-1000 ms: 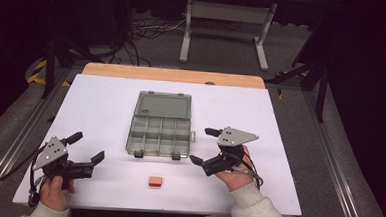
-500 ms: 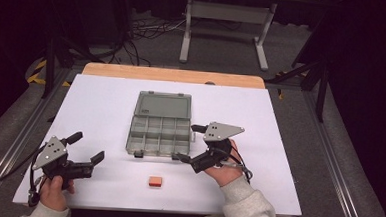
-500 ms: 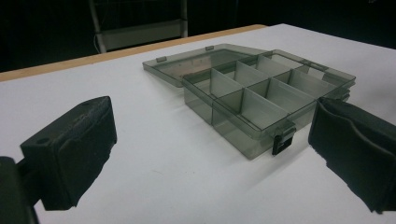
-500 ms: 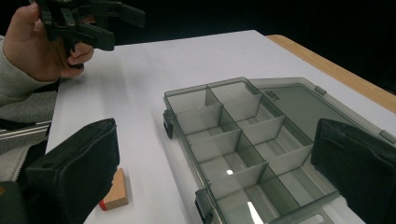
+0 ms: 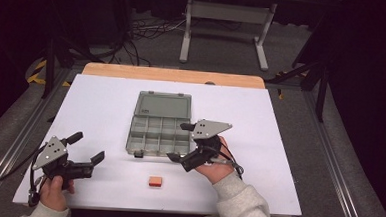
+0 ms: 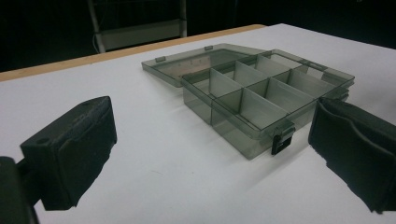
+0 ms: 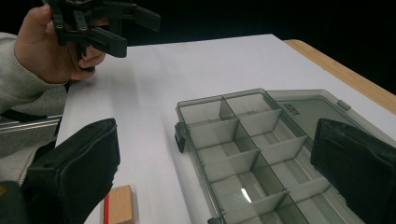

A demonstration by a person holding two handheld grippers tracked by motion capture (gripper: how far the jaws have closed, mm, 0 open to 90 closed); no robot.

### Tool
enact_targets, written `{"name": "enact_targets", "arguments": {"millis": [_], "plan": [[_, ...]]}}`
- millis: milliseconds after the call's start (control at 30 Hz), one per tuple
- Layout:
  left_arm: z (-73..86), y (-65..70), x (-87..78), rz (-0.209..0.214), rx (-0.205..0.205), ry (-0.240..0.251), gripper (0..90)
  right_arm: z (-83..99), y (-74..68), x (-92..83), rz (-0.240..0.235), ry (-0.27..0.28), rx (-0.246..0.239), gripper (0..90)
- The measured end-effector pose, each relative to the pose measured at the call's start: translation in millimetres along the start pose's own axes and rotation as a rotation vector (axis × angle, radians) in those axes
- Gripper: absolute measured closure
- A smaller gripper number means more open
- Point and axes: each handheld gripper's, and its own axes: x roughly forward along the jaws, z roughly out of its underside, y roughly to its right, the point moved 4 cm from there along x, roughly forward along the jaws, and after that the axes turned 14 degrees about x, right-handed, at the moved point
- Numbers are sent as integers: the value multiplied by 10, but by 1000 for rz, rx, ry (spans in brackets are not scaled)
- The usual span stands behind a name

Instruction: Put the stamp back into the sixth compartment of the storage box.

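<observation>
A smoky clear compartment box [image 5: 158, 132] lies open mid-table, its lid [image 5: 163, 106] flat on the far side and its several cells looking empty. A small orange-tan block [image 5: 154, 181] sits on the white sheet in front of it. My right gripper [image 5: 179, 142] is open at the box's front right corner, jaws pointing left, nothing between them. My left gripper [image 5: 87, 147] is open at the near left, well clear of the box. The left gripper view has the box [image 6: 261, 93] ahead. The right gripper view looks over the box [image 7: 243, 144], the block [image 7: 120, 204] and the left gripper [image 7: 122, 29].
The white sheet [image 5: 96, 108] covers the table, with a wooden edge [image 5: 172, 75] along the far side. A metal stand [image 5: 226, 12] and cables lie on the floor beyond. A metal rail [image 5: 14, 144] runs along the table's left.
My right gripper has moved left, from the sheet to the right of the box to its front right corner. The left gripper, box and block have not moved.
</observation>
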Motion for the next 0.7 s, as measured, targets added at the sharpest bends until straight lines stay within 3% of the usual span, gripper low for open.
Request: {"name": "enact_targets", "arguments": {"millis": [700], "plan": [[0, 1, 0, 2, 2, -4, 19, -99, -165, 370, -67, -58, -49, 22]]}}
